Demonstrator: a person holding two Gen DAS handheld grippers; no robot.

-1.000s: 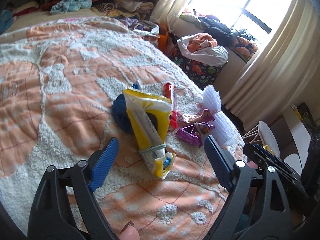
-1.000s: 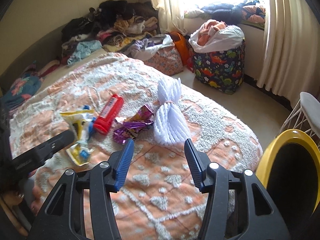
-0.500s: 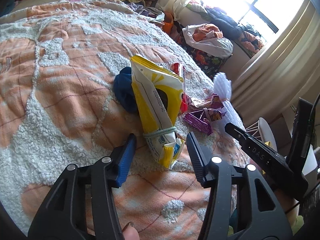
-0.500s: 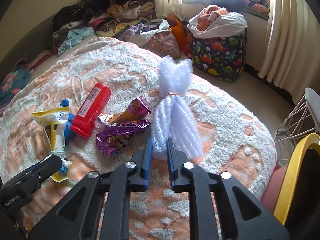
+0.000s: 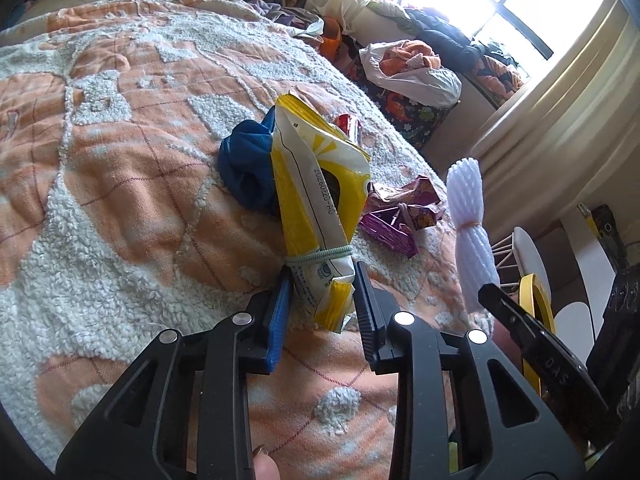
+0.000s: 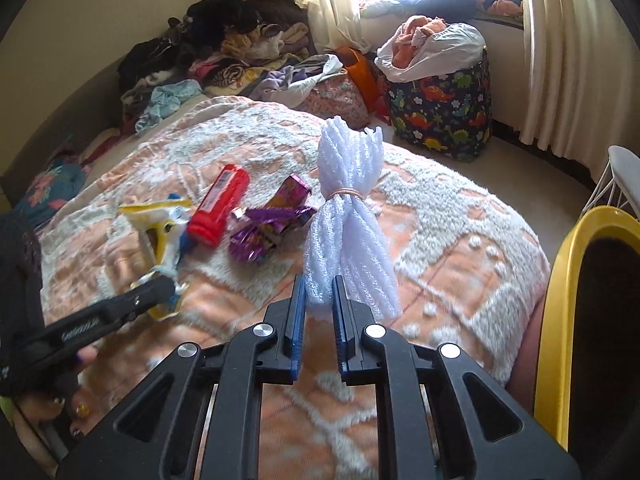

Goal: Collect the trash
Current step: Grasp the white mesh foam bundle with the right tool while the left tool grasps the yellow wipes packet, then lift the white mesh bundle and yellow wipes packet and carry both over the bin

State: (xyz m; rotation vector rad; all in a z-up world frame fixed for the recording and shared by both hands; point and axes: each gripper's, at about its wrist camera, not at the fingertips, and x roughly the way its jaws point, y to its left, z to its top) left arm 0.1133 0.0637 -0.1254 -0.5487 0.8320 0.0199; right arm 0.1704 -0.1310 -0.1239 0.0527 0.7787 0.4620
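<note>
My left gripper [image 5: 322,280] is shut on the near end of a yellow and white snack bag [image 5: 316,184] tied with a green band, lifting it off the bed. My right gripper [image 6: 319,298] is shut on the near end of a white foam net bundle [image 6: 348,216], held upright; it also shows in the left wrist view [image 5: 470,224]. On the orange and white bedspread [image 6: 460,248] lie a red tube [image 6: 220,204], purple wrappers [image 6: 268,228] and a blue cloth [image 5: 244,160]. The left gripper shows in the right wrist view [image 6: 156,292].
A yellow-rimmed bin [image 6: 576,280] stands at the bed's right edge beside a white wire rack [image 6: 616,176]. A dinosaur-print hamper [image 6: 444,108] full of clothes sits by the curtained window. Clothes are piled along the far wall [image 6: 224,48].
Both grippers moved forward and closed: the left on the yellow bag's end, the right on the foam bundle. Both items now rise off the bedspread.
</note>
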